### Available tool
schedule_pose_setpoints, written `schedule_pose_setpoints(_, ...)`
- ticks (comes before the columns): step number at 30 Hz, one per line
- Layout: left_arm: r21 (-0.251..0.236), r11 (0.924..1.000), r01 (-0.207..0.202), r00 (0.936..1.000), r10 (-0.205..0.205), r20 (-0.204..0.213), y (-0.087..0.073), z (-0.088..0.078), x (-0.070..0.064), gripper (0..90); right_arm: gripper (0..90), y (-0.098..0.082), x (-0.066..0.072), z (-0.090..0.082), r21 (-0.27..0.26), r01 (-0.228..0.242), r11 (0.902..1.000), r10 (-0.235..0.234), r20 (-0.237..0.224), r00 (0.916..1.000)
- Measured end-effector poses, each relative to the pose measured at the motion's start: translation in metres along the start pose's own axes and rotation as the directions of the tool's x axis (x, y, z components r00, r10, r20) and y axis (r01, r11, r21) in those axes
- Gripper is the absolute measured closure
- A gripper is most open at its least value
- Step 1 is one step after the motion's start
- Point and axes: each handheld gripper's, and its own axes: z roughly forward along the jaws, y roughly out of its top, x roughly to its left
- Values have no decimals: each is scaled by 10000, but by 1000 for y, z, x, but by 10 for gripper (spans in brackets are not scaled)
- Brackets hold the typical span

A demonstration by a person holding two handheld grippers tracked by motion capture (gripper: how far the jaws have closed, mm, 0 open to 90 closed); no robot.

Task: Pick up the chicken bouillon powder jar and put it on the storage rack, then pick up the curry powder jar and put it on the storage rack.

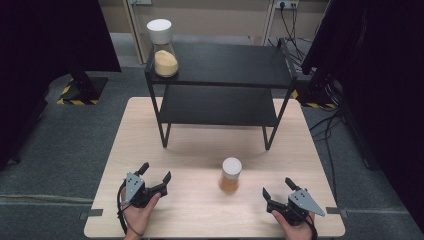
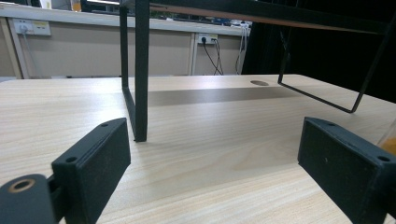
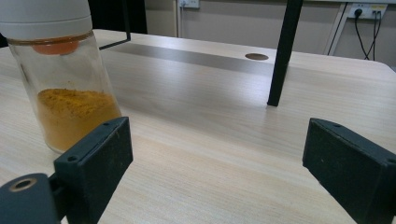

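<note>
A glass jar of orange powder (image 1: 230,176) with a white lid stands on the wooden table (image 1: 150,125) near its front middle; it rises at the left of the right gripper view (image 3: 65,93). A taller jar of yellow powder (image 1: 163,47) with a white lid stands on the left end of the black shelf's (image 1: 225,67) top. My left gripper (image 1: 155,174) rests open near the front left, aimed at the shelf's leg (image 2: 141,70). My right gripper (image 1: 278,189) is open at the front right, a little right of the orange jar. Nothing sits between either pair of jaws.
The two-level black shelf stands on the far half of the table, its lower level bare. Its thin legs (image 3: 282,51) touch the tabletop. A round cable hole (image 3: 256,56) lies in the table behind it. Cables (image 1: 325,120) trail on the floor at the right.
</note>
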Motion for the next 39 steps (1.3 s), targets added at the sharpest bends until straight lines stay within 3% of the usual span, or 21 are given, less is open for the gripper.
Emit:
schedule_pose_setpoints(19,15,9999,-123,9998,123,135,0,0,1,91,83,-1,0,-1,-39,-38,10000,38,-21,10000)
schedule_pose_setpoints(27,31,9999,-169,9997,169,150,1,0,1,91,91,-4,-1,-2,-284,-58,9996,55,-85,9999)
schedule_pose_setpoints(33,47,9993,-380,9991,379,180,1,0,-1,92,92,15,7,1,-710,303,9970,-362,-831,9959)
schedule_pose_setpoints(39,39,9997,-221,9995,220,243,1,0,2,92,92,41,16,15,-784,814,9936,-932,-1609,9826)
